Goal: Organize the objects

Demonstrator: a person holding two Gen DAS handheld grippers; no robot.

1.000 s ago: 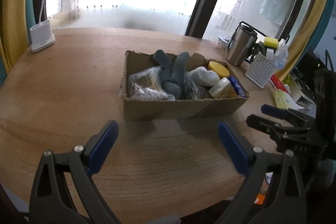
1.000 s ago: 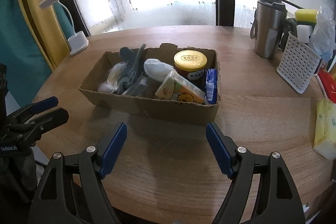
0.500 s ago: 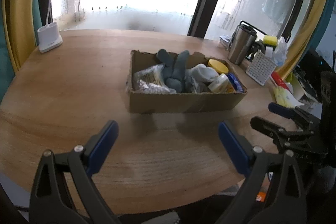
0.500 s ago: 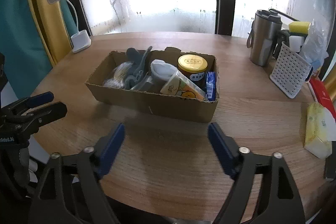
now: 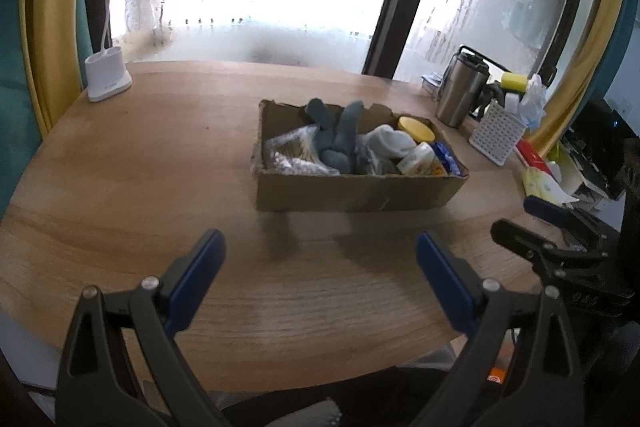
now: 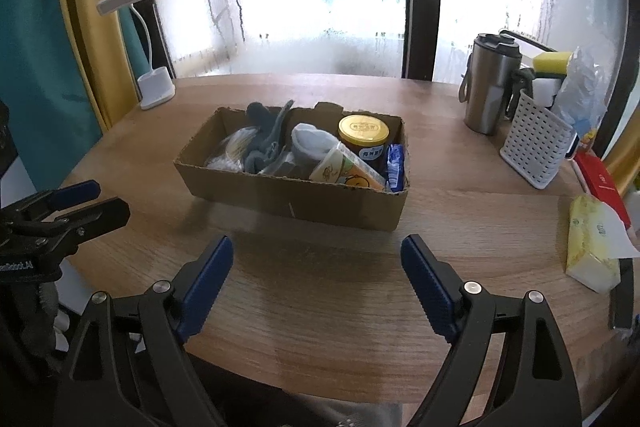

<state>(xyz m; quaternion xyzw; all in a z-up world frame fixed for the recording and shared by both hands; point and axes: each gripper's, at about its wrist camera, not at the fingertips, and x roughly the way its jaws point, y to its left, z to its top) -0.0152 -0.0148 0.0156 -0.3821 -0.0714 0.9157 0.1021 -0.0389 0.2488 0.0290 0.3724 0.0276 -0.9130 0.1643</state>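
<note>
A shallow cardboard box (image 5: 360, 191) (image 6: 296, 195) stands in the middle of the round wooden table (image 5: 140, 187). Inside lie grey socks (image 5: 340, 135), a bag of cotton swabs (image 5: 292, 155), a yellow-lidded jar (image 6: 363, 131), a tipped cup with a yellow label (image 6: 344, 173) and a blue packet (image 6: 395, 163). My left gripper (image 5: 318, 243) hangs open over bare wood in front of the box, nothing between its blue pads. My right gripper (image 6: 317, 243) is likewise open and apart from the box. Each gripper also shows from the side: the right gripper (image 5: 532, 223) and the left gripper (image 6: 92, 203).
At the back right stand a steel tumbler (image 6: 490, 87), a white perforated basket (image 6: 536, 147) and a yellow sponge (image 6: 554, 61). A tissue pack (image 6: 592, 247) and a red box (image 6: 600, 179) lie at the right edge. A white desk lamp (image 5: 106, 79) stands back left.
Both grippers have drawn back and up from the box, which now looks smaller and farther off. The right jaws stand slightly wider than a second ago.
</note>
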